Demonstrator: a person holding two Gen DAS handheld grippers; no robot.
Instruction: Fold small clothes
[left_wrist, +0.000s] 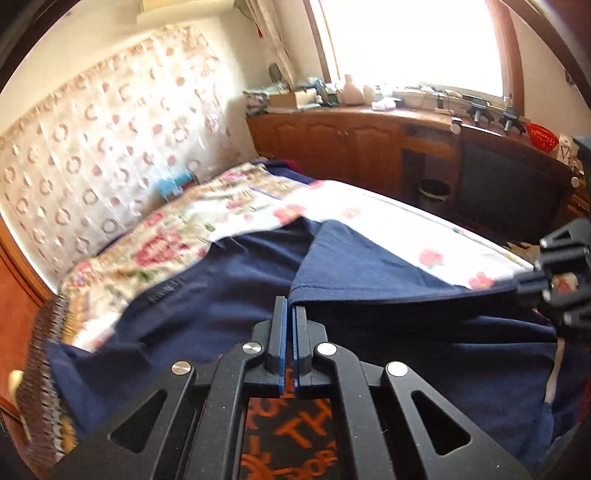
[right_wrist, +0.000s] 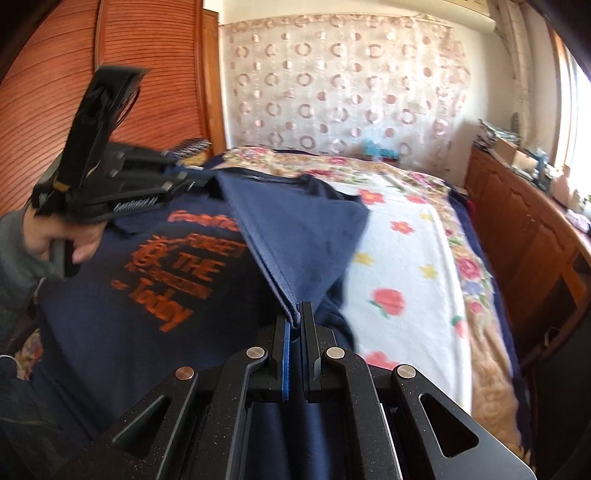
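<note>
Orange lettering on the navy T-shirt (right_wrist: 155, 295) reads clearly only in the right wrist view, alongside the person's hand (right_wrist: 62, 240); the left wrist view shows the window (left_wrist: 406, 40) instead. The shirt lies on the floral bed (right_wrist: 406, 277), collar toward the curtain (right_wrist: 332, 85). Left tool (left_wrist: 290, 306) and right tool (right_wrist: 295, 314) each clench its lifted edge.

Navy T-shirt (right_wrist: 122, 295) with orange printed lettering, lying print-side up on the floral bedspread (right_wrist: 406, 258), one side panel lifted and folded over towards the print, showing its plain navy underside, its edge pulled taut between two raised corners.
</note>
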